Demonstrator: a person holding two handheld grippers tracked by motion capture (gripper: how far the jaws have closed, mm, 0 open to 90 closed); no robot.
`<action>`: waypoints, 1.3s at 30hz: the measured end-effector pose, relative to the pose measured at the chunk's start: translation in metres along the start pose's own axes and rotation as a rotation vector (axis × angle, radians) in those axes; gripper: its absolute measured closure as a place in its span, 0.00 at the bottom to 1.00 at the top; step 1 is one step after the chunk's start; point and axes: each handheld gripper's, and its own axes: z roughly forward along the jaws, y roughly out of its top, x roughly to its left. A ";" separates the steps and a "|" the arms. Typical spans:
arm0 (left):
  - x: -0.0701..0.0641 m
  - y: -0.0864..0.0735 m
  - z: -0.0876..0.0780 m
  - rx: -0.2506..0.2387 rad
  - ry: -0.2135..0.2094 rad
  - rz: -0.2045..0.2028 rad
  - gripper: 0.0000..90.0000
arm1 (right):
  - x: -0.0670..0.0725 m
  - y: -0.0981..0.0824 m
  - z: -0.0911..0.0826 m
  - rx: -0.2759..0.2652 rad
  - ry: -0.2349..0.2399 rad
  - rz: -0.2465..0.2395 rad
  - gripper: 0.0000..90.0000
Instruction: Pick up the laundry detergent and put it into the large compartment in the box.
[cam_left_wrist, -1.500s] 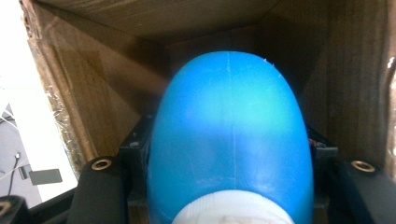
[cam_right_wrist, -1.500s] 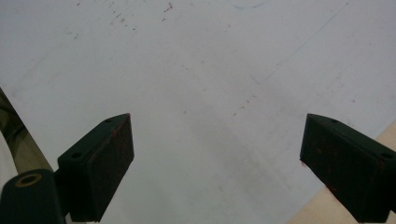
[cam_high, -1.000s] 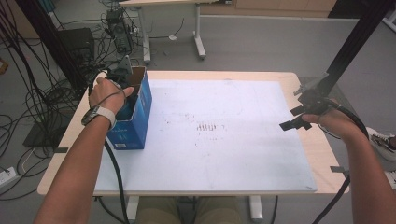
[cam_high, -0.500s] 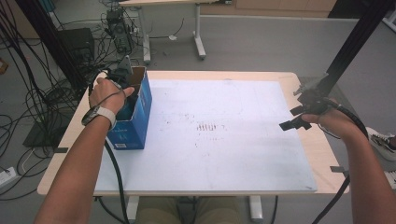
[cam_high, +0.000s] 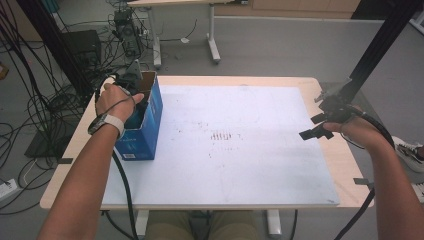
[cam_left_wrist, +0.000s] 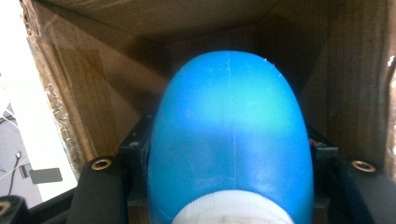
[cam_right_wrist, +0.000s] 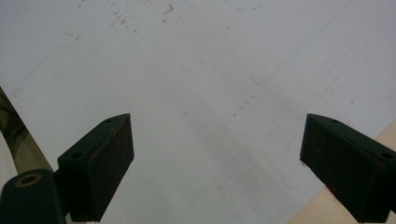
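Nothing has moved since the earlier frames: both hands and the box sit where they were. High view: the left hand (cam_high: 114, 101) holds the left gripper (cam_high: 134, 87) lowered into an open blue box (cam_high: 148, 122) that stands at the table's (cam_high: 75, 150) left edge, toward the far left corner and partly on the white board (cam_high: 240, 145) covering most of the tabletop. The jaws are inside the box and hidden from this angle. A watch (cam_high: 106, 123) is on that wrist, and a black cable (cam_high: 122, 185) trails back along the forearm. The right hand (cam_high: 356, 131) holds the right gripper (cam_high: 314, 126) above the board's right edge, well apart from the box, jaws spread with nothing between them. Faint reddish marks (cam_high: 222, 136) show near the board's middle. Left gripper view: the camera looks into the brown cardboard interior of the box. A blue bottle (cam_left_wrist: 229, 140) with a white cap (cam_left_wrist: 233, 210) at the bottom of the frame stands between the two black jaws, which pinch it from either side; the bottle's rounded end points deeper into the box. Whether the bottle rests on the box floor cannot be told. Right gripper view: the right gripper's jaws stand wide apart over the bare white board, pinching nothing; the table's wood edge (cam_right_wrist: 308, 210) shows at the lower right.
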 end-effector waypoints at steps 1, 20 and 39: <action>0.000 0.000 0.000 0.000 0.000 0.000 0.42 | 0.000 0.000 0.000 -0.001 0.000 0.000 0.11; 0.000 -0.001 0.000 -0.005 0.000 -0.003 0.42 | 0.000 -0.001 0.000 -0.001 0.000 0.000 0.11; 0.001 -0.002 0.000 -0.013 -0.004 -0.001 0.42 | 0.000 -0.003 -0.001 -0.002 -0.002 0.003 0.11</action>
